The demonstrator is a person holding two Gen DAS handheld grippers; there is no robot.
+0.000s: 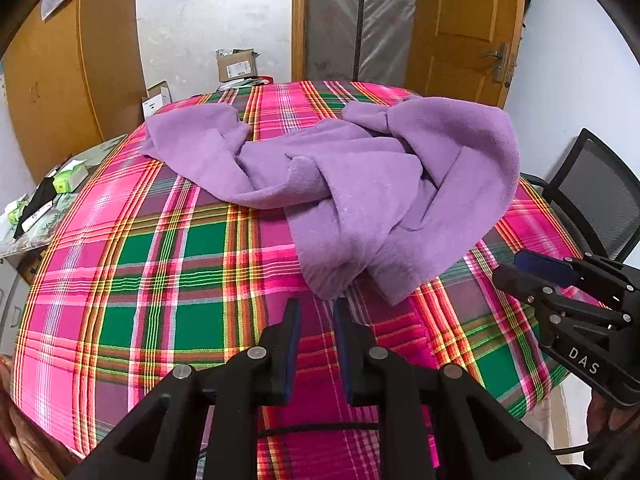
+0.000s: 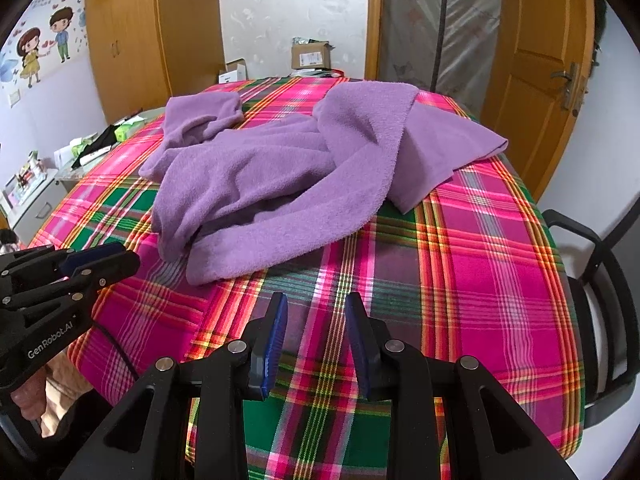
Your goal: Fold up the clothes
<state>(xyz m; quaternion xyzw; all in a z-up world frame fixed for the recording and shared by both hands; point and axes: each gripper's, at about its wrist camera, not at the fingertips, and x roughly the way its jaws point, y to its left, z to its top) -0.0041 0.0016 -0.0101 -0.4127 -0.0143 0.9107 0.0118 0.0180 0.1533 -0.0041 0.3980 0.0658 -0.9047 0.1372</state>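
A plaid cloth (image 1: 160, 264) covers the desk, and the crumpled purple garment (image 1: 360, 184) lies bunched across its middle and far side, not yet spread. Both tools hover short of it with nothing held: the left tool (image 1: 316, 312) gapes narrowly just before the nearest hem, the right tool (image 2: 316, 312) wider. To do this well, I would pinch that near edge with only one layer and draw the fabric flat before any fold.

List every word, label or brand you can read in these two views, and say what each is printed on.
"DAS" – on the right gripper body.
"GenRobot.AI" – on the left gripper body.
Labels on the cardboard box, the white boxes and the wall sticker: too small or blurred to read.
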